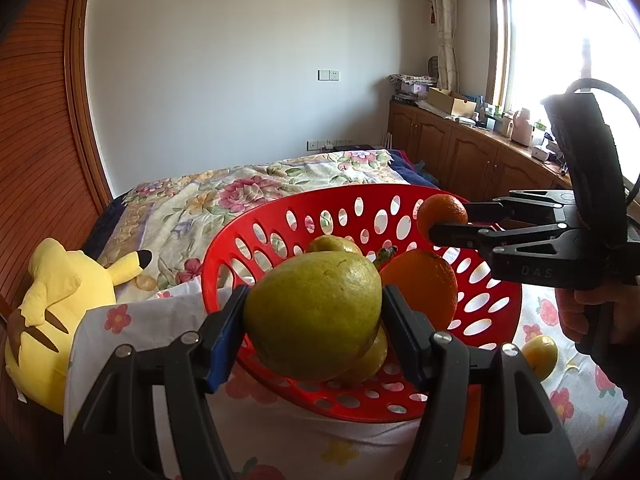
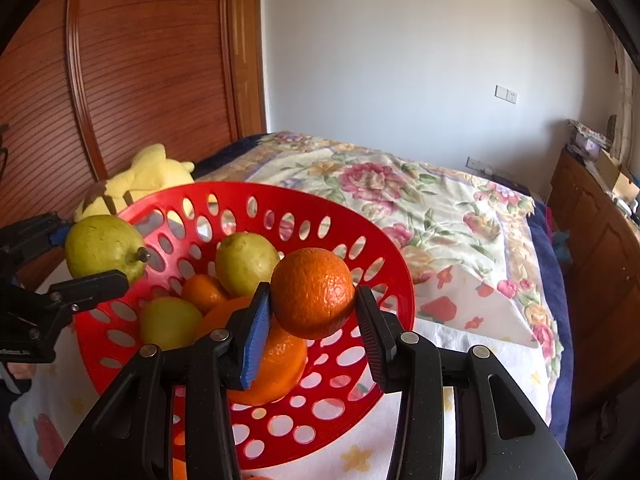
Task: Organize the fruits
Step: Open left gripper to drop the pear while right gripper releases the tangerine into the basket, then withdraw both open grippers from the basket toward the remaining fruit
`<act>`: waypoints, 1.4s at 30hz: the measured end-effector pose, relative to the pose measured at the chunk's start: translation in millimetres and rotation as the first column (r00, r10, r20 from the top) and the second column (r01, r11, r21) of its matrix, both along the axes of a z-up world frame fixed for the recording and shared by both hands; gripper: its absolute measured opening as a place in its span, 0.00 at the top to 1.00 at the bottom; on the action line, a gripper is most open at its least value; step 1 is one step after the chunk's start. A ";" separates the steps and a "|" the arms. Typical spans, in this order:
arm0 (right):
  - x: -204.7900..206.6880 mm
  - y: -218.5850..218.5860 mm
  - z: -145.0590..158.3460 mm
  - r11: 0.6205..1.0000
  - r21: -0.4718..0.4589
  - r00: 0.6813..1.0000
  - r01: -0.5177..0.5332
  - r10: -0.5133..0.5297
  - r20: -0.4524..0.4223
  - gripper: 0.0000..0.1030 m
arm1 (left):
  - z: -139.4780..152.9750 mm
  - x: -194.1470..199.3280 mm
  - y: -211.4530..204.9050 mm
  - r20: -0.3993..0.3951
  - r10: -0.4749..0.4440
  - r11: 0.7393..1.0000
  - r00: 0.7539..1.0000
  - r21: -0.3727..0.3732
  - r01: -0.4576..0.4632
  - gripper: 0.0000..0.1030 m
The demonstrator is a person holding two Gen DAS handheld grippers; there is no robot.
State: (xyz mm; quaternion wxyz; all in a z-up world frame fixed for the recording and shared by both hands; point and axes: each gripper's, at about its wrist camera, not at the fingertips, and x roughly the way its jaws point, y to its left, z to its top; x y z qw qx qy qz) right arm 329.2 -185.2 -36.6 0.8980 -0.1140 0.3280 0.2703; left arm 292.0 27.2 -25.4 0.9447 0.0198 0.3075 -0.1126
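both tools hold fruit: left tool [image 1: 312, 312] w/ green pear [image 1: 312, 312], right tool [image 2: 313, 304] w/ orange [image 2: 313, 292].

The letters "D A S" are seen embossed on the black body of the right gripper [image 1: 448, 224], as shown in the left wrist view, below its linkage. No other text, number or label can be read; the orange's peel mark is illegible.
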 end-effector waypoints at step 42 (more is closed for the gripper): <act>-83.1 -40.5 13.6 0.997 0.055 0.996 0.050 -0.054 0.069 0.56 | 6.8 -58.2 -2.4 0.046 0.015 1.000 0.999 -0.007 -0.015 0.36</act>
